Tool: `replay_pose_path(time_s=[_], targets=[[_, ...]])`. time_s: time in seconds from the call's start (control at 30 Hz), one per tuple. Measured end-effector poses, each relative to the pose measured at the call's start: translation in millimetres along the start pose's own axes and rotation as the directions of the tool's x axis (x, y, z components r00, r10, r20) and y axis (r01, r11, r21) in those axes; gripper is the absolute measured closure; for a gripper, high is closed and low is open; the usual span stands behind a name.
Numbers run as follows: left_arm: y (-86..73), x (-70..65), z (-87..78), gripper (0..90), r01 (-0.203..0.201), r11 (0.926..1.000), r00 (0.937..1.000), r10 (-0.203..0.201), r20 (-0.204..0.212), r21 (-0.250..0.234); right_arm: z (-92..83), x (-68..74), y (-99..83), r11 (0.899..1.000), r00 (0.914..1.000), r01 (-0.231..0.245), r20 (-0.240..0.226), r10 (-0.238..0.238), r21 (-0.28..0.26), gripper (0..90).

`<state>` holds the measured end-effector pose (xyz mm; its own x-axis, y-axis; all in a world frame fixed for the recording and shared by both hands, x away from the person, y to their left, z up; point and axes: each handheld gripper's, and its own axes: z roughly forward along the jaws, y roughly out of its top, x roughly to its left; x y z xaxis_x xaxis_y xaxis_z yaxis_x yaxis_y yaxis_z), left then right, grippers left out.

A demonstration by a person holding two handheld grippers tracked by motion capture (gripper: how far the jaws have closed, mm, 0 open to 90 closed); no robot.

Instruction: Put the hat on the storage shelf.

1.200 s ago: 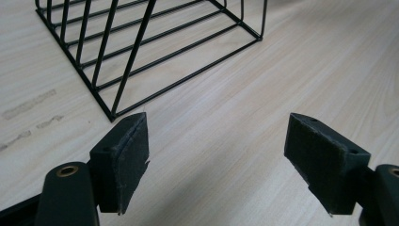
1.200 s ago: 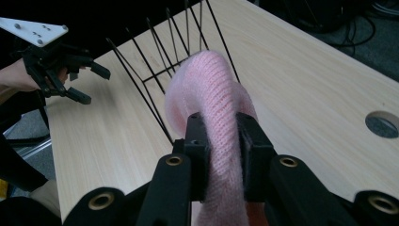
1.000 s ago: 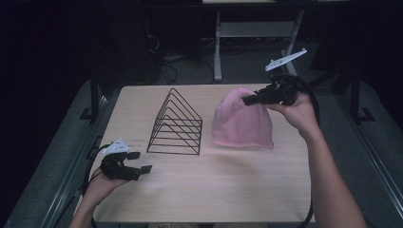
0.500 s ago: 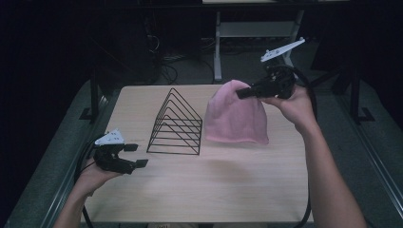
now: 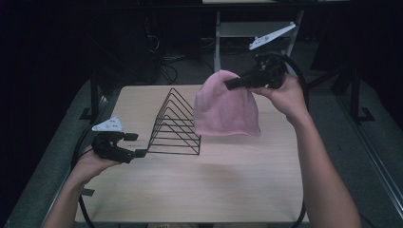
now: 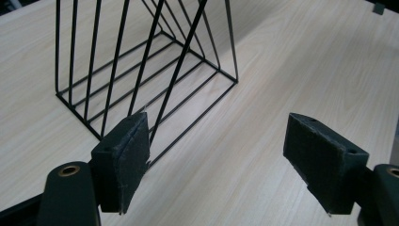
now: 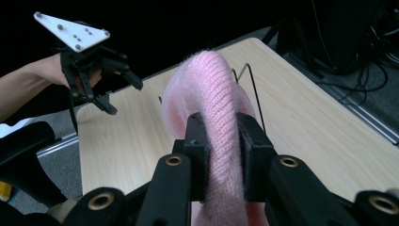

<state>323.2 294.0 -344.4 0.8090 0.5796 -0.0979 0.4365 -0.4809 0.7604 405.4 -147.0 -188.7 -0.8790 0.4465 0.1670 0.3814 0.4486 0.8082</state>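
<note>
A pink knit beanie [image 5: 225,107] hangs in the air above the table's far right part, lifted off the wood. My right gripper [image 5: 229,85] is shut on its top; in the right gripper view the knit [image 7: 214,89] is pinched between the two pads. A black wire rack [image 5: 175,124] of triangular dividers stands on the table left of the hat. My left gripper [image 5: 135,145] is open, held low just left of the rack's near corner. Its pads [image 6: 124,155] stand wide apart with the rack [image 6: 141,70] just ahead.
The light wooden table [image 5: 228,185] has bare surface in front and to the right. Behind it stand a shelf frame [image 5: 256,28] and cables on a dark floor. In the right gripper view the left gripper [image 7: 101,87] is farther off.
The right gripper has lifted the beanie up and leftward, toward the rack. The left gripper rose from the table and moved right, closer to the rack's near corner.
</note>
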Motion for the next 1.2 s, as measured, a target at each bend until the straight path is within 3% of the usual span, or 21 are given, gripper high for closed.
replay_pose_path(time_s=[0.53, 0.9, 1.2], targets=[[44.3, 8.2, -22.3, 23.2, -0.039, 0.9979, 0.9982, 0.042, 0.044, -0.052, 24.3, 20.4, 51.5, 0.997, 0.9953, 0.080, -0.055, -0.080, -0.010, 76.1], [67.1, 10.9, -21.7, 23.2, -0.071, 0.9961, 0.9946, 0.075, 0.073, -0.053, 38.3, 30.7, 74.5, 0.995, 0.9916, 0.100, -0.079, -0.102, -0.021, 75.9], [79.9, 20.0, -23.7, 24.8, -0.061, 0.9963, 0.9927, 0.066, 0.101, -0.060, 58.9, 42.2, 99.2, 0.989, 0.9838, 0.143, -0.105, -0.145, -0.028, 75.8]])
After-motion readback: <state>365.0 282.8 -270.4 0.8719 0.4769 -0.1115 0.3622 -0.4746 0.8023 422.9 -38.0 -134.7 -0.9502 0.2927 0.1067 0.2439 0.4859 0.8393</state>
